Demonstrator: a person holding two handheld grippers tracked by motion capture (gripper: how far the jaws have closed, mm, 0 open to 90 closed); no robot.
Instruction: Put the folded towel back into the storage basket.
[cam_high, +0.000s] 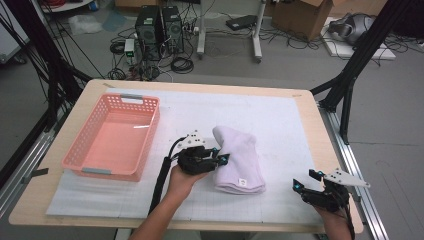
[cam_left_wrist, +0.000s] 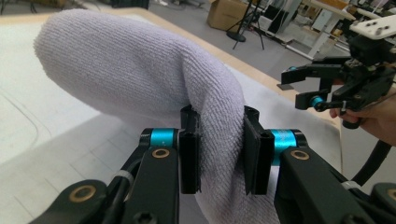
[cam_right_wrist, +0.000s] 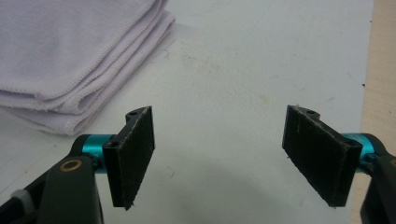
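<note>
A folded pale lilac towel (cam_high: 237, 157) lies in the middle of the white mat. My left gripper (cam_high: 220, 159) is at the towel's left edge, shut on a fold of it. In the left gripper view the cloth of the towel (cam_left_wrist: 140, 79) bulges up between the two pads (cam_left_wrist: 189, 149). My right gripper (cam_high: 306, 180) is open near the table's front right corner, clear of the towel. In the right gripper view its jaws stand wide apart over bare mat, with the towel's layered edge (cam_right_wrist: 74, 74) at upper left.
A pink plastic basket (cam_high: 114, 135) stands on the left side of the mat, with nothing in it. The wooden table edge (cam_high: 325, 130) runs close on the right. Black frame legs and cables stand on the floor beyond the table.
</note>
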